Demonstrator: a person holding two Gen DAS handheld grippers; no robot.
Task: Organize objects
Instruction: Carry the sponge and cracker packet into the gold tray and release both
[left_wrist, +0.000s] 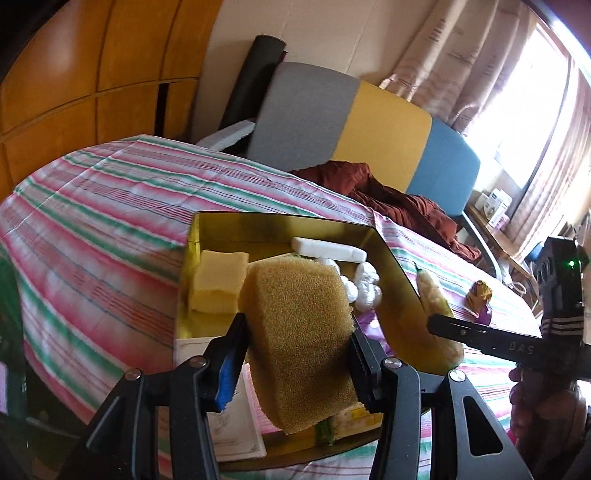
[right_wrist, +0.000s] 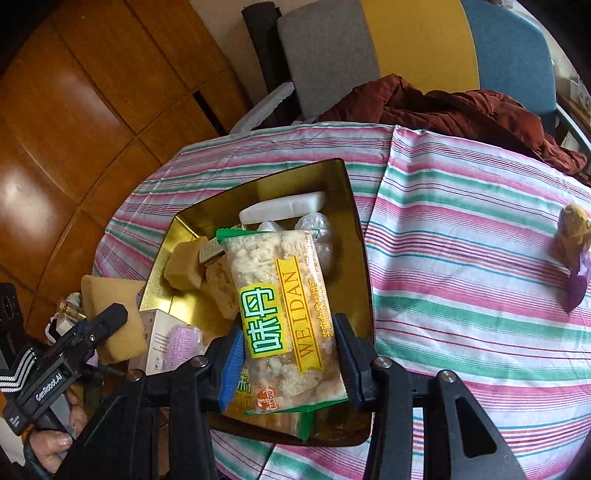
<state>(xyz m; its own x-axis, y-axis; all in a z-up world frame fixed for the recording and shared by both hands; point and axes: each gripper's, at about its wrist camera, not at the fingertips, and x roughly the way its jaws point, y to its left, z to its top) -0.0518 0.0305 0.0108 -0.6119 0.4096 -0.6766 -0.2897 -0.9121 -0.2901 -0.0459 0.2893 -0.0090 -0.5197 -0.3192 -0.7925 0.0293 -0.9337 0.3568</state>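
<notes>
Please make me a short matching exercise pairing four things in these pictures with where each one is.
1. sponge
2. snack packet
3. white bar
4. brown jacket

a. on the chair beyond the table
b. lying in the gold tin
c. in the left gripper
d. in the right gripper

Pairs: 1-c, 2-d, 3-b, 4-a

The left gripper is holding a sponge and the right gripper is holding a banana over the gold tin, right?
Not quite. The left gripper does hold the sponge, but the right gripper holds a snack packet, not a banana. The right wrist view shows its jaws shut on the clear packet, which is over the gold tin.
</notes>
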